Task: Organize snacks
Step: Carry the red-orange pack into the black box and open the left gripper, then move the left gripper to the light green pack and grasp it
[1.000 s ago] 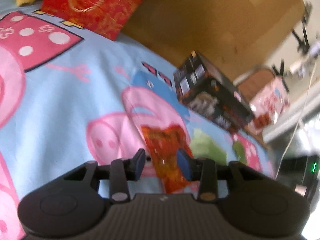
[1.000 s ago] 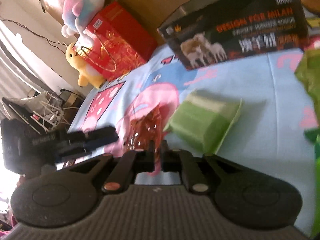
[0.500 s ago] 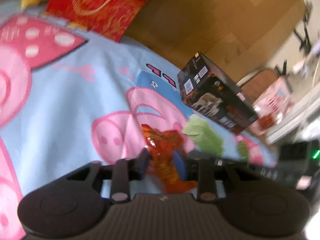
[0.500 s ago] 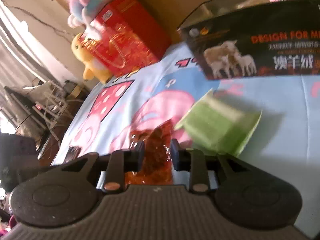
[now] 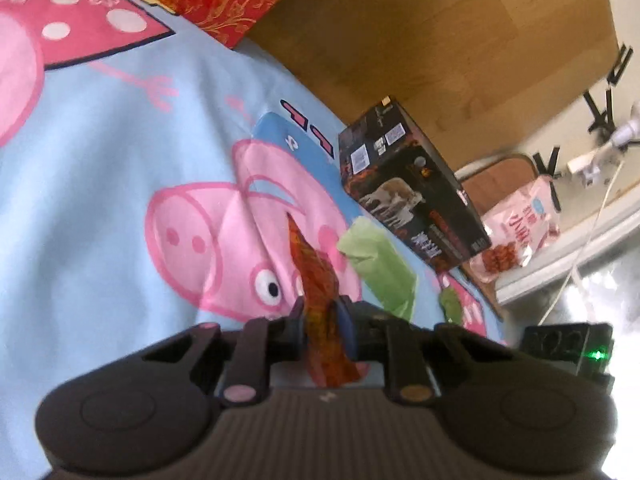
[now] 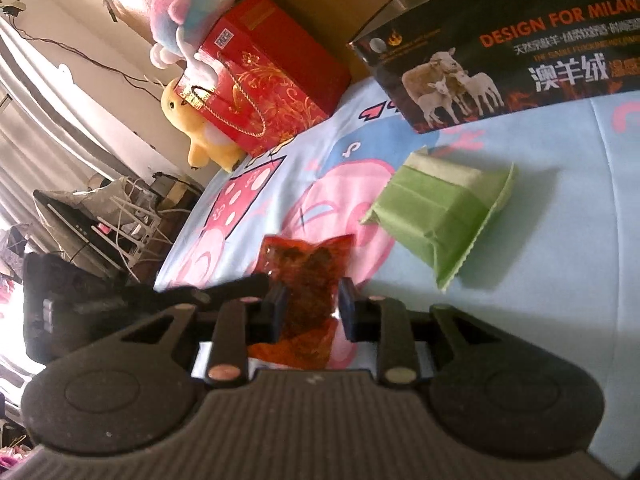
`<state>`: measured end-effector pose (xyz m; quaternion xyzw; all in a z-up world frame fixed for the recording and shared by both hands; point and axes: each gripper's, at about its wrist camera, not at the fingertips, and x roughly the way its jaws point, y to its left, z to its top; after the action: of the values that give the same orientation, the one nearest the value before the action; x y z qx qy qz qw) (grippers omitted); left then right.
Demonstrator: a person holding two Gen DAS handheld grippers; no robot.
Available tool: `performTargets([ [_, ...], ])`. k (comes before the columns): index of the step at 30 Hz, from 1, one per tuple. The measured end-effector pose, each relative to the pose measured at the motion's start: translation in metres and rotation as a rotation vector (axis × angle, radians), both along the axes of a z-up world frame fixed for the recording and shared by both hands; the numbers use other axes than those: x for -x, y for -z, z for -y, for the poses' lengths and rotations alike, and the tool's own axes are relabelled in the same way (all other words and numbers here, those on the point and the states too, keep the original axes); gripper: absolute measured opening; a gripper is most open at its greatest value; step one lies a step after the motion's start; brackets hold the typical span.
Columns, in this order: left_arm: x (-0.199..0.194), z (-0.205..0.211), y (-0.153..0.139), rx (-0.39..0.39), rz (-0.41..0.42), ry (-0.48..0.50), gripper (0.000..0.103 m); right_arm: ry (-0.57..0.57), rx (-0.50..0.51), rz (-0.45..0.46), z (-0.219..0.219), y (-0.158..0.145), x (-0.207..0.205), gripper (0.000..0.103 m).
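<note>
I hold the orange-red snack packet [image 5: 320,300] upright in my left claw [image 5: 322,318], its jaws having just closed to pinch the wrapper edge-on above the cartoon-pig bedsheet [image 5: 100,160]. My right claw [image 6: 311,307] has just been narrowing around the same packet [image 6: 308,276], its pads flanking the wrapper without clearly pressing it. A green snack pouch [image 6: 440,212] lies on the bed just beyond, near the black wool-blanket box [image 6: 512,60] by the headboard side; a red gift bag [image 6: 264,80] stands toward the far corner.
</note>
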<state>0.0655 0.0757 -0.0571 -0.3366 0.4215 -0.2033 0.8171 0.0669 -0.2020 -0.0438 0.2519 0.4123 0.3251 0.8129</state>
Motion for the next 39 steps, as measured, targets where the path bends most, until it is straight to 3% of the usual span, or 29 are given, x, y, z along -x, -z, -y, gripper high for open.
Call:
performTargets([
  [3, 0.0, -0.007, -0.005, 0.045, 0.006, 0.004, 0.015, 0.003, -0.023, -0.012, 0.007, -0.001, 0.001, 0.026],
  [5, 0.0, -0.014, -0.011, 0.085, 0.017, 0.001, 0.015, 0.014, -0.04, -0.002, 0.014, -0.002, 0.005, 0.036],
  [7, 0.002, -0.02, -0.017, 0.155, 0.032, 0.015, 0.015, 0.013, -0.066, 0.015, 0.022, -0.003, 0.008, 0.053],
  [9, 0.002, -0.017, -0.025, 0.182, 0.05, 0.036, 0.015, 0.02, -0.128, 0.011, 0.03, -0.002, 0.01, 0.06],
  [12, -0.001, -0.004, -0.04, 0.195, 0.081, 0.088, 0.015, -0.006, -0.283, -0.03, 0.04, -0.002, 0.009, 0.058],
  [14, -0.007, 0.011, -0.05, 0.13, 0.105, 0.107, 0.016, -0.026, -0.331, 0.001, 0.045, -0.01, 0.012, 0.029],
  [15, -0.011, 0.017, -0.055, 0.118, 0.115, 0.126, 0.016, -0.002, -0.314, 0.037, 0.048, -0.018, 0.015, 0.02],
  [18, -0.027, 0.043, -0.076, 0.056, 0.156, 0.173, 0.019, 0.05, -0.227, 0.123, 0.057, -0.04, 0.019, 0.019],
  [24, -0.083, 0.106, -0.122, -0.189, 0.301, 0.217, 0.03, 0.168, -0.039, 0.263, 0.077, -0.089, -0.013, 0.016],
  [27, -0.122, 0.128, -0.123, -0.269, 0.304, 0.196, 0.031, 0.205, 0.093, 0.315, 0.077, -0.101, -0.05, 0.016],
  [30, -0.151, 0.153, -0.108, -0.416, 0.303, 0.161, 0.035, 0.207, 0.179, 0.293, 0.075, -0.087, -0.092, 0.016],
  [32, -0.158, 0.161, -0.098, -0.475, 0.295, 0.139, 0.035, 0.21, 0.246, 0.273, 0.071, -0.076, -0.111, 0.021],
  [35, -0.145, 0.153, -0.1, -0.477, 0.338, 0.097, 0.037, 0.263, 0.364, 0.341, 0.069, -0.073, -0.109, 0.025],
  [39, -0.11, 0.115, -0.111, -0.402, 0.391, 0.07, 0.044, 0.311, 0.249, 0.38, 0.103, -0.088, -0.072, 0.028],
])
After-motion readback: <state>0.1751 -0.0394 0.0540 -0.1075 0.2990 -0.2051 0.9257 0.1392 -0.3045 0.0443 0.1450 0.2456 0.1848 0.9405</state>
